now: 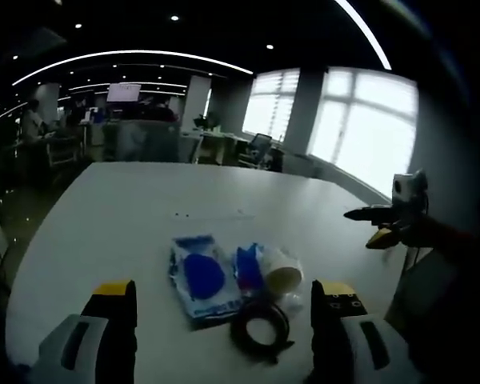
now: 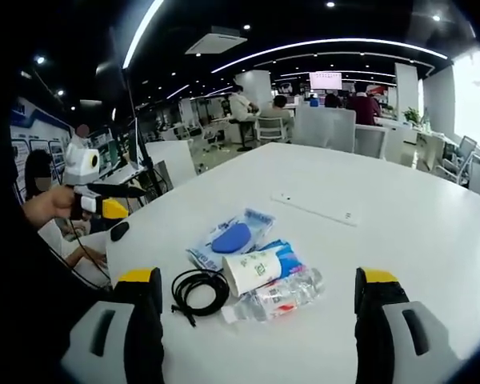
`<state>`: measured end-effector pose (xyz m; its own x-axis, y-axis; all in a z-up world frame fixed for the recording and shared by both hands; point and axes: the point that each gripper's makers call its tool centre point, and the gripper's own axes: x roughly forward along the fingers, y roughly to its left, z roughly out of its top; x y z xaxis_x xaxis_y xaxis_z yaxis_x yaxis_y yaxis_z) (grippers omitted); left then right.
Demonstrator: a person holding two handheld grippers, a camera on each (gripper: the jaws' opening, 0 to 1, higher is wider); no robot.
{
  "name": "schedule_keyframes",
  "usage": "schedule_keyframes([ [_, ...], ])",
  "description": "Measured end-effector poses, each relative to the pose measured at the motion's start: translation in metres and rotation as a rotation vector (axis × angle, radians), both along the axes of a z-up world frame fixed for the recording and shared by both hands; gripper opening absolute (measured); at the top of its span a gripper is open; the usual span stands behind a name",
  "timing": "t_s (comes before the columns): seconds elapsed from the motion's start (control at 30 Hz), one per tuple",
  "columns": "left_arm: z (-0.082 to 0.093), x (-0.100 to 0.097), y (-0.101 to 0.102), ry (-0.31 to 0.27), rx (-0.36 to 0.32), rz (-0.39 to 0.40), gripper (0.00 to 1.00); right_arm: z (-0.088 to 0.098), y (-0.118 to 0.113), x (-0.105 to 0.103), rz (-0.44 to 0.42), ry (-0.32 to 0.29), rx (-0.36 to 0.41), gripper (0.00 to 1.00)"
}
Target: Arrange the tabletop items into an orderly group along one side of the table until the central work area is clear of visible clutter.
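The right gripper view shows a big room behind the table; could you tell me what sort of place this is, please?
Most likely an open-plan office. Beyond the white table there are people seated at desks, a wall screen and long ceiling light strips; large windows show in the left gripper view.

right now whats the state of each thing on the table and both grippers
paper cup: on its side, mouth toward the cable
water bottle: lying flat beside the cup
black cable: coiled, loose
blue packet: lying flat, unopened as far as can be seen
left gripper: open, holding nothing
right gripper: open, holding nothing
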<state>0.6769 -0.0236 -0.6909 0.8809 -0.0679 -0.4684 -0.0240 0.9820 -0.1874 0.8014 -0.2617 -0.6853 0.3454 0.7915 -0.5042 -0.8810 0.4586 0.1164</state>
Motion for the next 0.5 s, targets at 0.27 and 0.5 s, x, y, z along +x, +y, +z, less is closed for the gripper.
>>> schedule_keyframes([
  [0.27,-0.003,0.002,-0.003,0.018,0.019,-0.011,0.89,0.0,0.005,0.008,0.008,0.003,0.0,0.97],
  [0.5,-0.006,0.004,-0.008,0.029,0.017,-0.007,0.89,0.006,0.01,0.019,0.026,-0.009,-0.01,0.96],
])
